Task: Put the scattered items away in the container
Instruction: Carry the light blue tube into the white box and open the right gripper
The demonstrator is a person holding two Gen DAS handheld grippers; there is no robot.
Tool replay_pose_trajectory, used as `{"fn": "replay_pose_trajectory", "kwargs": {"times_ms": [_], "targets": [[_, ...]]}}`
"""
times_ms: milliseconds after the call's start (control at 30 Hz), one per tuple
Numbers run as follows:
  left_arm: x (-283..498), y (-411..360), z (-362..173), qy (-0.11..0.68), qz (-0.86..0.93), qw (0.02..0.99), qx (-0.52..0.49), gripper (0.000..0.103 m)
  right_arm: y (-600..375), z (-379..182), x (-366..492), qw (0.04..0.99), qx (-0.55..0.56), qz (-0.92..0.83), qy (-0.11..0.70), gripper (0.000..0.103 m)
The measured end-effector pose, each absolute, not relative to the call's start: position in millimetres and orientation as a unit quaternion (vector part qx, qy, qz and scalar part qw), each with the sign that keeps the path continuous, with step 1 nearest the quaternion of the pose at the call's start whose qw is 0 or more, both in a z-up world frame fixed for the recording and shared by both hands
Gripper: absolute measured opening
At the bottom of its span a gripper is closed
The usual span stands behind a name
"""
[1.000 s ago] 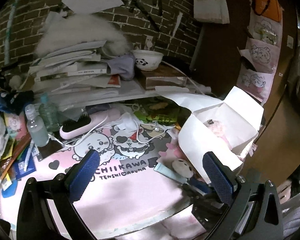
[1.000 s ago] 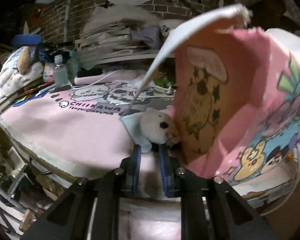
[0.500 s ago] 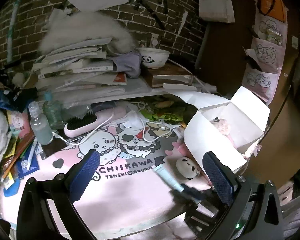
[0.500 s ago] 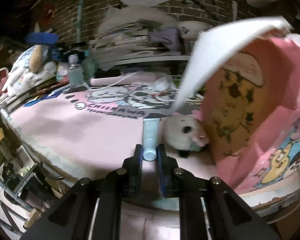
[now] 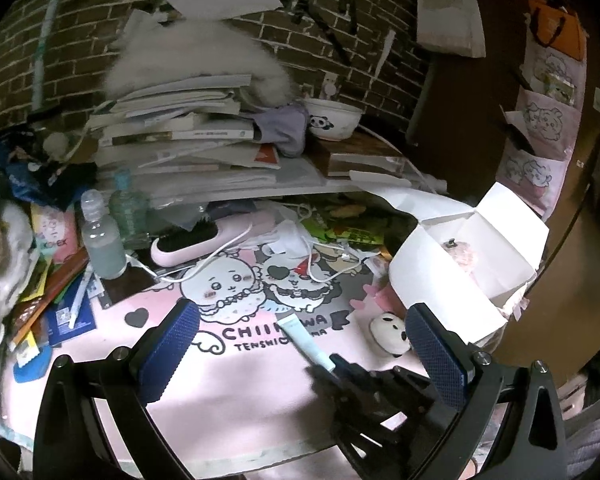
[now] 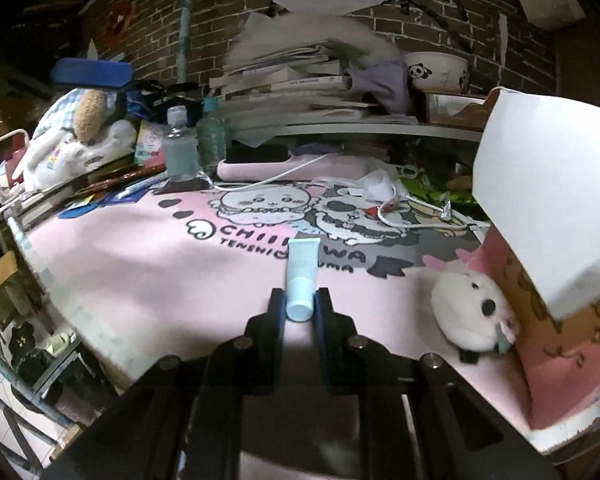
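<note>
A light blue tube [image 6: 302, 270] lies over the pink printed mat [image 6: 140, 272], and my right gripper [image 6: 299, 309] is shut on its cap end. The left wrist view shows that tube [image 5: 305, 338] and the right gripper [image 5: 334, 362] low in the middle. A white panda plush [image 6: 470, 316] rests on the mat to the right, against the open box [image 6: 560, 340] with pink printed sides and white flaps. Inside the box [image 5: 452, 292] sits a pink fluffy item [image 5: 462, 254]. My left gripper [image 5: 300, 312] hangs open above the mat's front, holding nothing, with the plush [image 5: 390, 334] near its right finger.
Two small bottles [image 5: 102, 236], a pink hairbrush [image 5: 196, 240] and white cables [image 5: 320, 272] lie at the mat's back. Behind them a shelf holds stacked books [image 5: 188, 136] and a panda bowl [image 5: 332, 118]. Pens and packets [image 5: 48, 300] crowd the left edge. The table's front edge [image 6: 80, 320] is close.
My right gripper has drawn the blue tube leftward away from the box and the panda plush, which now lies apart from it. The left gripper's view has shifted slightly.
</note>
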State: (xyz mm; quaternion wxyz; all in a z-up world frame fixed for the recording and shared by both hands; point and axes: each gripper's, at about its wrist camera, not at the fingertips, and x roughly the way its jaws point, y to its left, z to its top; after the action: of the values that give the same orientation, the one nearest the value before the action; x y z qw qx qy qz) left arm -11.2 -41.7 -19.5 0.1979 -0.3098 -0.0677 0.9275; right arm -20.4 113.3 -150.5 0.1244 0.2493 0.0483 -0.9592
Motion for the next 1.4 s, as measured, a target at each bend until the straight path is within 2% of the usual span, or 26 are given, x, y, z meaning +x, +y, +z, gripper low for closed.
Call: {"fn": "replay_pose_trajectory", "kwargs": {"times_ms": [100, 300, 433, 533, 567, 600, 800, 1133, 1400], "targets": [[-11.5, -43.2, -19.9, -0.068, 0.928, 0.198, -0.31, 0.103, 111.0, -151.2, -27.2, 0.114, 0.243, -0.962, 0.051, 0.018], [-12.4, -45.1, -22.3, -0.071, 0.926, 0.199, -0.314, 0.103, 110.6, -152.4, -36.0, 0.118, 0.237, -0.963, 0.044, 0.018], [-12.7, -44.4, -22.6, -0.066, 0.926, 0.195, -0.315, 0.103, 109.7, -153.3, -39.2, 0.114, 0.236, -0.964, 0.038, 0.028], [-13.4, -44.4, -22.4, -0.067, 0.926, 0.195, -0.315, 0.103, 108.5, -153.7, -42.0, 0.12, 0.234, -0.964, 0.036, 0.025], [-13.4, -44.8, -22.3, -0.069, 0.926, 0.196, -0.315, 0.103, 107.6, -153.8, -41.6, 0.124, 0.233, -0.964, 0.037, 0.022], [-13.3, -45.0, -22.4, -0.069, 0.926, 0.197, -0.314, 0.103, 106.4, -153.9, -41.3, 0.127, 0.232, -0.964, 0.04, 0.015], [-10.6, -49.0, -22.9, -0.072, 0.927, 0.192, -0.315, 0.103, 98.1, -148.2, -34.5, 0.135, 0.212, -0.966, 0.059, 0.015], [7.4, -58.3, -5.1, -0.072, 0.935, 0.189, -0.292, 0.103, 73.1, -106.7, -20.9, 0.154, 0.161, -0.968, 0.111, 0.015], [21.5, -68.5, 9.2, -0.1, 0.933, 0.213, -0.273, 0.103, 96.4, -67.0, -17.5, 0.17, 0.16, -0.968, 0.088, 0.015]]}}
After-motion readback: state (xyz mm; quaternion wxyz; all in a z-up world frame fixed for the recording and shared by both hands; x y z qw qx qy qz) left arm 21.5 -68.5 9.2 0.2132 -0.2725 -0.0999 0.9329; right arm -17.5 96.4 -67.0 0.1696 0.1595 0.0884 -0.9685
